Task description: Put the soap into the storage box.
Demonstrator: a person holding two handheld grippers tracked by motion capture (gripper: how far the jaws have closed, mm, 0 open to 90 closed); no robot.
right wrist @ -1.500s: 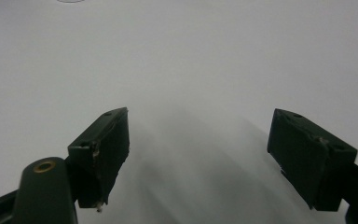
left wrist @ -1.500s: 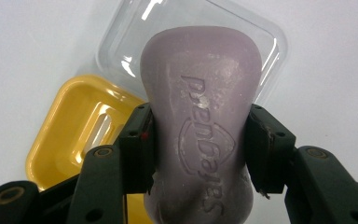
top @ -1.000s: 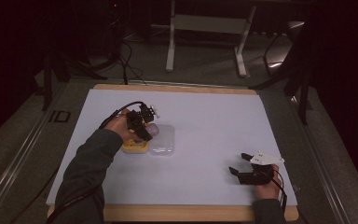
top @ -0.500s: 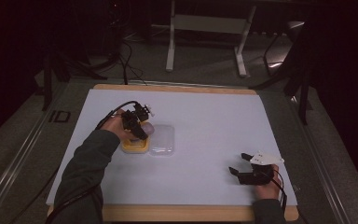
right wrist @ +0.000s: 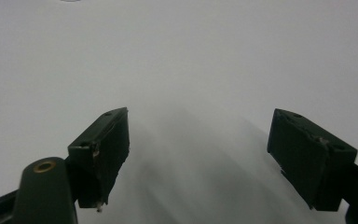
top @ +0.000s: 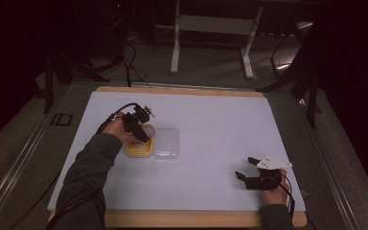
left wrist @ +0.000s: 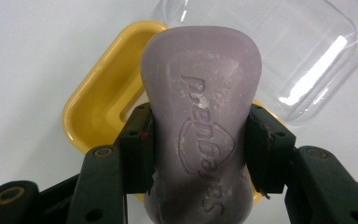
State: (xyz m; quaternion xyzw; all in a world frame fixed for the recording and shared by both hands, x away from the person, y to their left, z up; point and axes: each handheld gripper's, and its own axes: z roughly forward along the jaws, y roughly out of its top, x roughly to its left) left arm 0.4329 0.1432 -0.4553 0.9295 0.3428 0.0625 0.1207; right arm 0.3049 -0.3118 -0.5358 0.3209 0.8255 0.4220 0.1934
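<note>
The left gripper (left wrist: 198, 140) is clamped on the lilac embossed soap bar (left wrist: 200, 116), held just above the yellow plastic soap dish (left wrist: 100, 105). The clear plastic lid (top: 166, 142) lies at the dish's three o'clock. Setting down and lidding remain. The right gripper (right wrist: 198, 154) rests, jaws apart.

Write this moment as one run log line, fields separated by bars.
left tongs: shut on soap bar | above yellow dish | clear lid: beside dish | right tongs: open, idle
</note>
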